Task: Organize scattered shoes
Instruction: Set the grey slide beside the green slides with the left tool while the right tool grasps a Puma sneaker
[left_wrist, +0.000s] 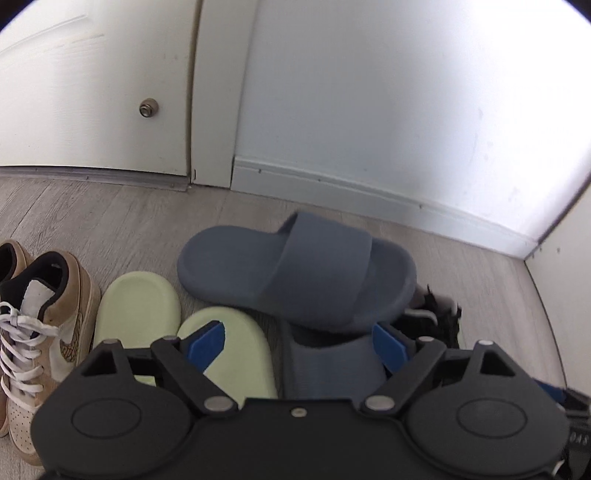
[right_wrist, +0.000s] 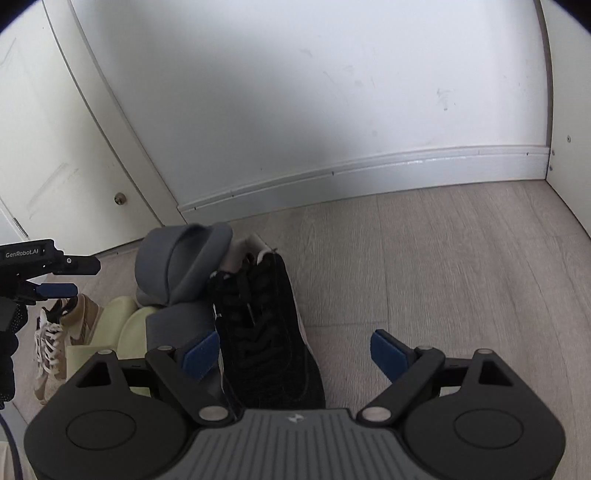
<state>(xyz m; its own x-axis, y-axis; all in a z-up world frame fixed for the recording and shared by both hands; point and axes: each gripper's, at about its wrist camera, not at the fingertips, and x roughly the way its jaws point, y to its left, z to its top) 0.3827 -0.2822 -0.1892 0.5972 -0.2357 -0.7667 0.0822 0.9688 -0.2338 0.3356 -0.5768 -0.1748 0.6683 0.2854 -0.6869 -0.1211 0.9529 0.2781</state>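
The shoes lie in a row on the grey wood-look floor (left_wrist: 129, 221), near the white wall (left_wrist: 369, 92) and its baseboard (left_wrist: 332, 184). In the left wrist view a tan and white high-top sneaker (left_wrist: 44, 332) stands at the far left, with part of a second like it at the frame edge. Just beside it lie two pale green slides (left_wrist: 136, 306), side by side and touching. Next comes a grey-blue slide (left_wrist: 295, 266) resting crosswise and tilted on top of a second grey-blue slide (left_wrist: 332, 365), which lies flat beneath it. Past these, a black sneaker (left_wrist: 432, 317) shows only in part, hidden behind the upper slide.

The left tool (left_wrist: 299, 343) hangs above the pile with its blue fingers (left_wrist: 207, 343) spread wide, one over the nearer green slide and the other by the black sneaker's edge; it holds nothing. The crosswise slide lies just ahead of the fingers.

In the right wrist view the right tool (right_wrist: 291, 354) is also wide open and holds nothing. Its left finger is beside the black sneaker (right_wrist: 266, 332), whose laces face up; its right finger is over bare floor. The stacked slides press against the sneaker's left side. A white door (right_wrist: 55, 166) with a small round metal fitting (right_wrist: 119, 199) stands behind the row on the left, and a white panel (right_wrist: 569, 110) closes off the right.
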